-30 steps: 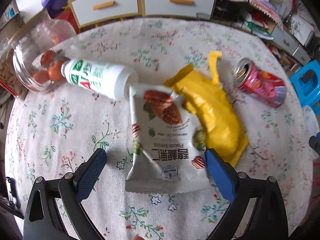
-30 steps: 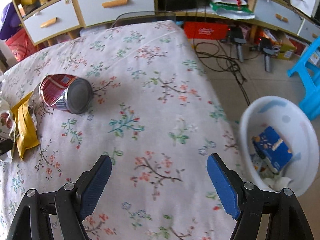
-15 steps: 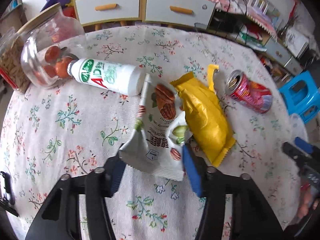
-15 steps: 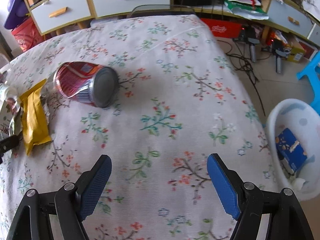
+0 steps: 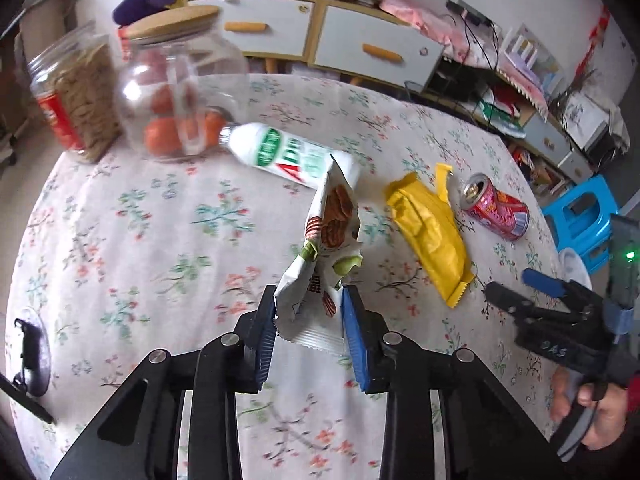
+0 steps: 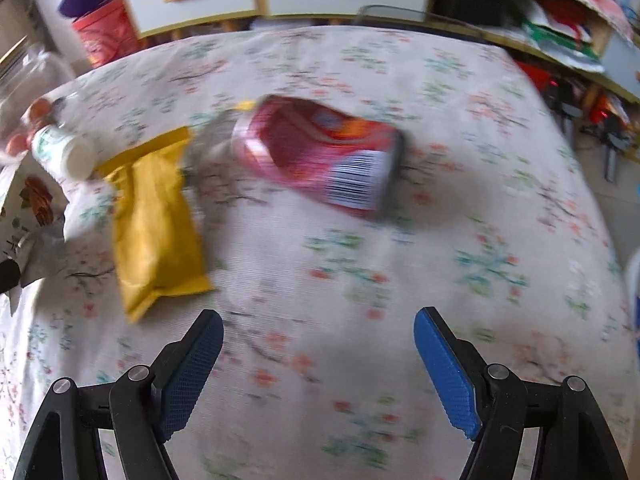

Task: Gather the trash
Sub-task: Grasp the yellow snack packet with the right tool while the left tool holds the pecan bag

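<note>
on the surface (image 5: 168,248): one white nut packet (image 5: 326,256), one yellow packet (image 5: 430,232), one red drink can (image 5: 496,212), one white bottle (image 5: 296,158), two clear jars (image 5: 176,92). two grippers (image 5: 308,320), one blue stool (image 5: 580,220).

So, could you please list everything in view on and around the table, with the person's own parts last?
nut snack packet: one, white, pinched in the left gripper, crumpled.
yellow wrapper: one, yellow, flat on the tablecloth.
drink can: one, red, on its side beyond the wrapper.
bottle: one, white and green, lying down.
glass jars: two, clear, far left.
stool: one, blue, on the floor.
left gripper: black, blue pads, shut on the packet.
right gripper: open, nothing between its pads.
hand: one, lower right.
</note>
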Demonstrator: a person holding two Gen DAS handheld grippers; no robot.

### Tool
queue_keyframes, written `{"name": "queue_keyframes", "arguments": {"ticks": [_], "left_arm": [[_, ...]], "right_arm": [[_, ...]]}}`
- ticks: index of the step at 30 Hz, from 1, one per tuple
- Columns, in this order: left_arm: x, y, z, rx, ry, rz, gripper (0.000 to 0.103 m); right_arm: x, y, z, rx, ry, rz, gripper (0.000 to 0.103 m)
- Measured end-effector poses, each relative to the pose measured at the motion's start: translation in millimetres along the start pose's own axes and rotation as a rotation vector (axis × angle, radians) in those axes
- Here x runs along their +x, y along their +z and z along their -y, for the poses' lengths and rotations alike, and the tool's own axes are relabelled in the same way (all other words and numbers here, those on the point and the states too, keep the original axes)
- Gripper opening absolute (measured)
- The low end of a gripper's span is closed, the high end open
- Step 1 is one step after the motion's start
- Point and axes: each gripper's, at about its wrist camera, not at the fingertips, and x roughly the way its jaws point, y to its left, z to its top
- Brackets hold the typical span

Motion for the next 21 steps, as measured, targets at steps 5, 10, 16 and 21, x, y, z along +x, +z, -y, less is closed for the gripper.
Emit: {"name": "queue_keyframes", "arguments": {"ticks": [5,10,16,21], "left_arm": [[-5.3,-1.2,-22.2,-0.04,0.001,0.008,0.034],[-9.7,-7.6,-43.1,-0.073,0.001,0.002,0.034],[-15.1,-10.6,-59.7,-0.115,-0.018,0.001,0.034],[-18.6,-13.6,-69.1,-0.139,-0.026,-0.004,0.034]], "right_arm": [[12.5,3.1,-33.6,-0.066,0.048,0.017,0.082],[29.8,6.5,-59.2,-0.123,0.065,0.027,0.082],[36.3,9.8,-78.5,-0.182,0.048,0.092,0.082],[35.2,12.8,-87.2,-0.195,0.109,0.102,0.082]]}}
